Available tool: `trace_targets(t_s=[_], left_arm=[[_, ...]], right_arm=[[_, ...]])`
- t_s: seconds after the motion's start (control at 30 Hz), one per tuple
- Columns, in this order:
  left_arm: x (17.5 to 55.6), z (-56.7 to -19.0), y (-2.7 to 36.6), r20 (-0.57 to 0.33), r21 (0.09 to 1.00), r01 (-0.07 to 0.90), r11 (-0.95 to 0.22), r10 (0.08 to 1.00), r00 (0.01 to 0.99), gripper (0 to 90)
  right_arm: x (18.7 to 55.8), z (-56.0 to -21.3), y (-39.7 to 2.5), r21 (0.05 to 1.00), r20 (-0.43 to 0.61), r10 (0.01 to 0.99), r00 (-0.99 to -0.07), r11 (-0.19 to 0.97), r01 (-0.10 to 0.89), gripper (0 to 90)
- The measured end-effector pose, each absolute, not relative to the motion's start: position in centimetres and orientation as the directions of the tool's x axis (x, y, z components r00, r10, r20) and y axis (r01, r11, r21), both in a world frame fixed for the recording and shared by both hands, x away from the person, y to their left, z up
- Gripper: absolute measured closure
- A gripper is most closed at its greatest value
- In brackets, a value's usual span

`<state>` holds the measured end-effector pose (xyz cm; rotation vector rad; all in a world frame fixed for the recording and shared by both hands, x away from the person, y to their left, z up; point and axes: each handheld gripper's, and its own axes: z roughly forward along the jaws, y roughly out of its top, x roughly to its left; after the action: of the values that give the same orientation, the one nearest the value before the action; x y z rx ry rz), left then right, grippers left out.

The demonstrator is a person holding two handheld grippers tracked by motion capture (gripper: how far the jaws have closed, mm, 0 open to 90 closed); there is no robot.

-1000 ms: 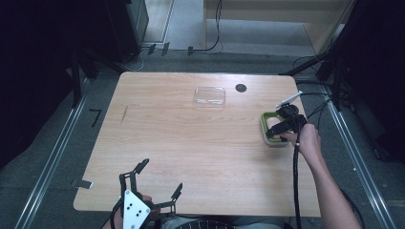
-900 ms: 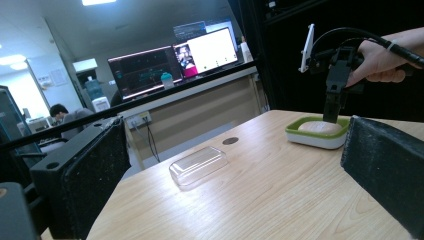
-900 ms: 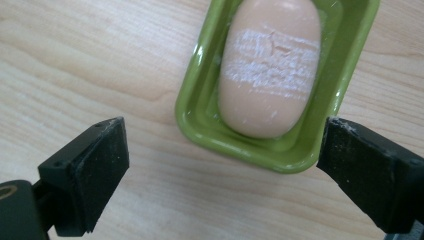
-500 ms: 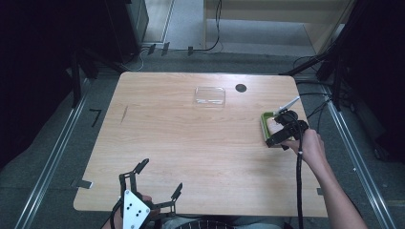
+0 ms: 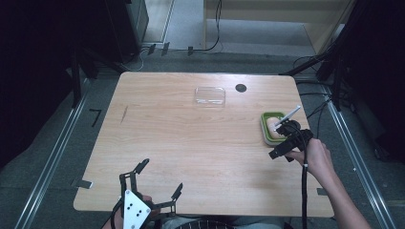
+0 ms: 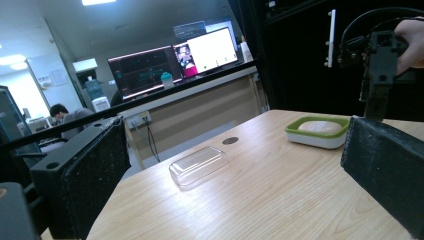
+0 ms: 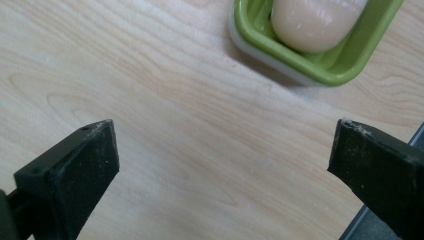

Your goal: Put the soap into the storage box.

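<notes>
The desk [image 5: 200, 143] carries a green soap dish [image 5: 271, 128] at its right edge, the landmark here. A clear lid [image 5: 210, 96] lies well apart, toward the far side. The pale soap [image 7: 312, 20] sits inside the dish. The right claw [image 5: 282, 143] hovers just beside the dish, spread wide, likely positioned for reaching it. The left claw [image 5: 157, 183] idles, also wide, near the person.

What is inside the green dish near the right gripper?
The green dish holds one pale, rounded bar, likely soap, resting on the dish floor. Whatever lies beneath the bar is covered. The open right gripper is over bare table beside it.
</notes>
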<state>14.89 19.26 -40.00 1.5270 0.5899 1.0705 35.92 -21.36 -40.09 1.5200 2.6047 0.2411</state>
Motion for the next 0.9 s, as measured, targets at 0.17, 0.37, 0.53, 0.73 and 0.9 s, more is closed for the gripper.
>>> trace_targets(t_s=[0.17, 0.37, 0.53, 0.73, 0.9], left_arm=[[14.9, -40.0, 19.2, 0.309, 0.95, -0.184, -0.251, 0.83, 0.464, 0.0], [14.9, -40.0, 19.2, 0.309, 0.95, -0.183, -0.251, 0.83, 0.464, 0.0], [14.9, -40.0, 19.2, 0.309, 0.95, -0.184, -0.251, 0.83, 0.465, 0.0], [14.9, -40.0, 19.2, 0.31, 0.95, -0.184, -0.251, 0.829, 0.465, 0.0], [14.9, -40.0, 19.2, 0.313, 0.949, -0.185, -0.255, 0.827, 0.467, 0.0]], right_arm=[[34.7, -40.4, -21.5, 0.178, -0.028, 0.862, -0.506, 0.502, 0.846, 0.0], [33.4, -41.1, -21.7, 0.154, -0.029, 0.856, -0.517, 0.515, 0.843, 0.0], [32.1, -42.1, -21.8, 0.124, -0.033, 0.846, -0.533, 0.533, 0.837, 0.0], [30.8, -43.4, -21.9, 0.084, -0.034, 0.837, -0.546, 0.547, 0.833, 0.0], [29.9, -44.7, -21.9, 0.071, -0.028, 0.827, -0.562, 0.562, 0.824, 0.0]])
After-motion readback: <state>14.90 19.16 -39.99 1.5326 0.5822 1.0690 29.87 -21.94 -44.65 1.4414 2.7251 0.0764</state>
